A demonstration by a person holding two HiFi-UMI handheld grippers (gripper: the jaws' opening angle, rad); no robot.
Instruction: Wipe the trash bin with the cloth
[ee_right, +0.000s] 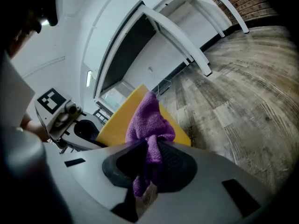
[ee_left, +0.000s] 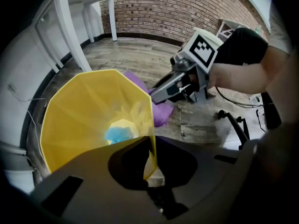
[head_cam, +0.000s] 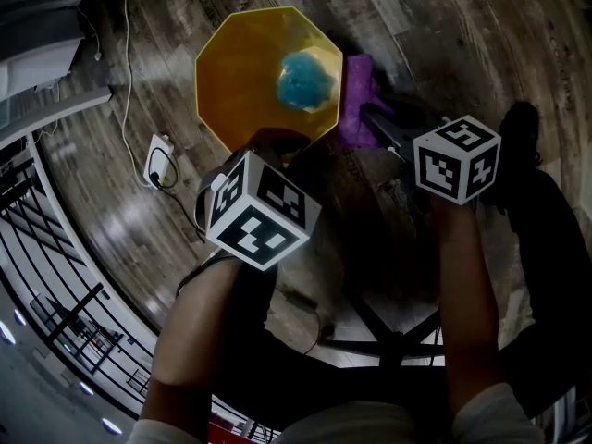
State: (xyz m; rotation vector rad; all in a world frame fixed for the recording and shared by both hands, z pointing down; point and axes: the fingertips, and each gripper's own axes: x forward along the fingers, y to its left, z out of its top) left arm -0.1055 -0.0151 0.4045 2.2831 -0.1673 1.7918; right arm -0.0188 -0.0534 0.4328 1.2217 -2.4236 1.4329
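**A:** What sits between the jaws of the left gripper (ee_left: 150, 166)?

**B:** The yellow wall of the trash bin (ee_left: 88, 120). The jaws are clenched on its near rim, one inside the bin and one outside, and the thin edge runs straight down between them.

**A:** And the right gripper (ee_right: 148, 164)?

**B:** It is clamped on the purple cloth (ee_right: 148, 122). A bunched fold sticks out past the jaw tips, and a short end hangs behind them.

**A:** Where is the cloth relative to the bin?

**B:** At the bin's outer side. In the head view it lies at the right of the rim, touching it or just beside it. In the right gripper view the yellow wall stands directly behind the fold. I cannot tell how firmly it presses.

**A:** Is anything inside the bin?

**B:** A blue crumpled lump (head_cam: 307, 80) lies at the bottom, well below both grippers.

**A:** And around it?

**B:** The bin stands on a wooden plank floor (head_cam: 444, 35), mouth up. A white cable (head_cam: 127, 72) runs over the planks to the left of it and ends at a plug. A white table (ee_left: 70, 27) stands farther off, with a brick wall (ee_left: 177, 8) behind it. A bare forearm reaches forward behind each marker cube.
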